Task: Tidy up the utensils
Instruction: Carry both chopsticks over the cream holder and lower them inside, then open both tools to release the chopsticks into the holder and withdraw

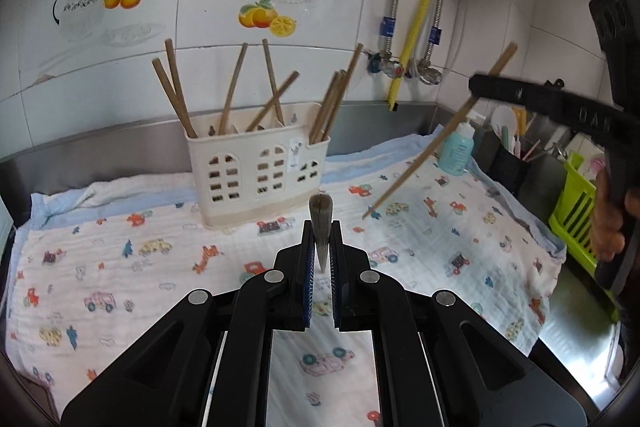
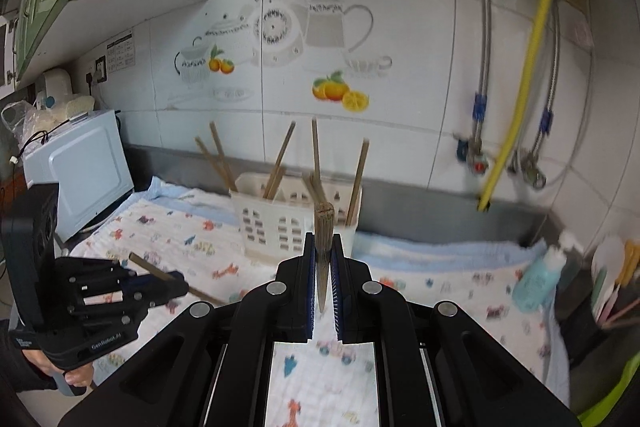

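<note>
A cream plastic utensil holder stands on the patterned cloth near the back wall, with several brown chopsticks standing in its compartments. My left gripper is shut on a chopstick pointing forward, in front of the holder. My right gripper is shut on another chopstick, held above the cloth right of the holder. That chopstick shows slanting in the left wrist view. The holder also shows in the right wrist view.
A blue bottle stands at the cloth's right edge, with a green rack and a sink area beyond. A white microwave sits at the left. Pipes and a yellow hose run down the tiled wall.
</note>
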A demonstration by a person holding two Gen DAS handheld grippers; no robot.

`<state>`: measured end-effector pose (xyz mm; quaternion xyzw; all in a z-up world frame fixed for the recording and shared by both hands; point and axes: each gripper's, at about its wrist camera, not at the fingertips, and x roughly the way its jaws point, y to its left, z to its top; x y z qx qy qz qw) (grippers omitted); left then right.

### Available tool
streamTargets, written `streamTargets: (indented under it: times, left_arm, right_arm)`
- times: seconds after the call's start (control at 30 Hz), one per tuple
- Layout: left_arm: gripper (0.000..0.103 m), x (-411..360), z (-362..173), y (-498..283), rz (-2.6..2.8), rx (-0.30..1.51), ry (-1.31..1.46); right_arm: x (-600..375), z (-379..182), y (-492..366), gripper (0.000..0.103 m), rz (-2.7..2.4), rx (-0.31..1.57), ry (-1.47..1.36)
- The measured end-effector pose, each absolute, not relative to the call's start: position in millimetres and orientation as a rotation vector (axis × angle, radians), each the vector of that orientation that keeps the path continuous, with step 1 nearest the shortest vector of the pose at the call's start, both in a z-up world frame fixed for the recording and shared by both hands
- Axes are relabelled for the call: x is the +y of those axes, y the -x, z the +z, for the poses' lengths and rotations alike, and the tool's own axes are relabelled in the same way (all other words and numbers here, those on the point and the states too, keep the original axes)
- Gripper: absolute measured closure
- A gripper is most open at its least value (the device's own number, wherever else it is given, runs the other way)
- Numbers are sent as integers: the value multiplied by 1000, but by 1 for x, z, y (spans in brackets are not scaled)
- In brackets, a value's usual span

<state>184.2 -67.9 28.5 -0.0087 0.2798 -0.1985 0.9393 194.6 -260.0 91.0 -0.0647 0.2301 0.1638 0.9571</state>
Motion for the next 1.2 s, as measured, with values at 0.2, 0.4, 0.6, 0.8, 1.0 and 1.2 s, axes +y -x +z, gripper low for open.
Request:
streamTargets:
  times: [0.2, 0.4, 0.6, 0.8, 1.0, 1.2]
  left_arm:
    - [97, -58, 46, -203, -394, 549, 1]
    - [97, -49, 69, -220, -376, 511, -5]
    - [97, -43, 97, -232, -355, 449, -13]
    - [97, -37, 134, -247, -330, 370, -10]
    - [97, -38, 168, -268, -294, 290, -26]
    - [97, -40, 182, -288, -242, 237, -46]
  right_arm:
    - [-246, 130, -224, 96, 329, 428, 169]
    - [-231, 152, -258, 96, 303, 394, 219]
    - [-220, 151, -296, 96, 298, 412, 217]
    - [-214, 129, -328, 96, 286, 481, 221]
    - [-210, 104, -348, 96, 280, 543, 232]
    - [-212, 87, -357, 96, 281, 576, 225]
